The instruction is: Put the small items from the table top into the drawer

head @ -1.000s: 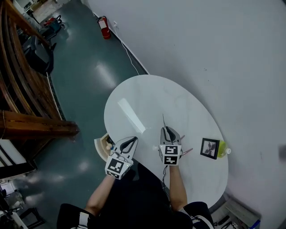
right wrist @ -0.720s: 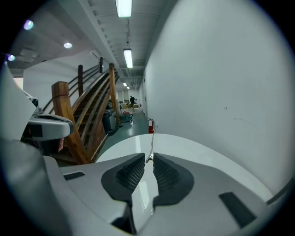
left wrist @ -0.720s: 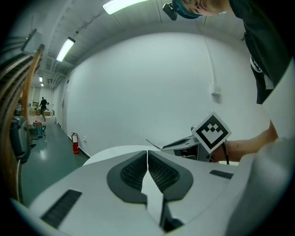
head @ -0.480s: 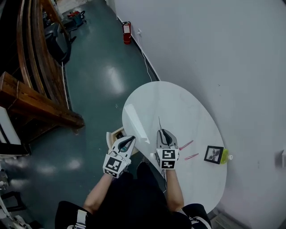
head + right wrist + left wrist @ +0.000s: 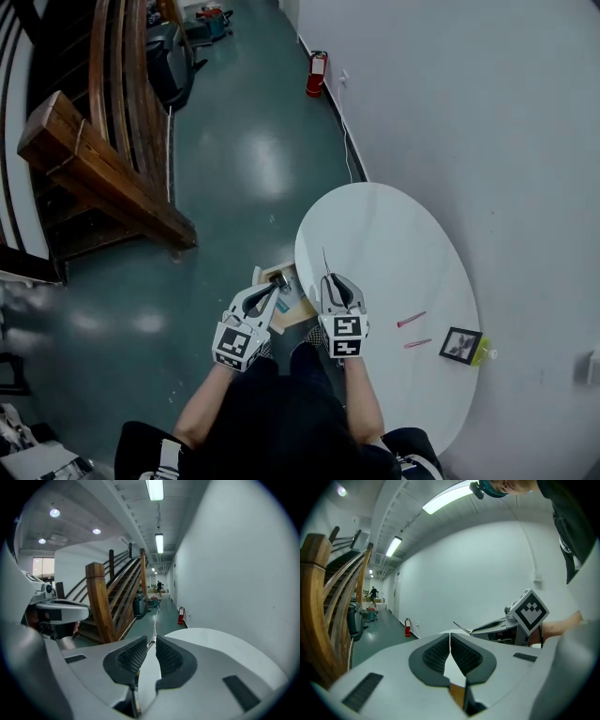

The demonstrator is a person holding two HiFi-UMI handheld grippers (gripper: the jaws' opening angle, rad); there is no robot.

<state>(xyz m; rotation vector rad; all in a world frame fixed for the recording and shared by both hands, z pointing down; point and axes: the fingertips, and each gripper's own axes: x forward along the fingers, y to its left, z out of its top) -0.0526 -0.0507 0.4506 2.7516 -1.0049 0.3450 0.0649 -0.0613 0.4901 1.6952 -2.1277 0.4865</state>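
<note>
Pinched only at the tips of the narrowly closed right claw (image 5: 151, 641) above the bench (image 5: 394, 244) edge, the thin stick (image 5: 154, 624) could be levered loose and dropped beside the drawer (image 5: 267, 273).

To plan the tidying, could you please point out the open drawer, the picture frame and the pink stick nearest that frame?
open drawer (image 5: 272, 272), head view, its wooden rim.
picture frame (image 5: 460, 344), head view, middle of the picture.
pink stick (image 5: 418, 343), head view, mid-length.
</note>
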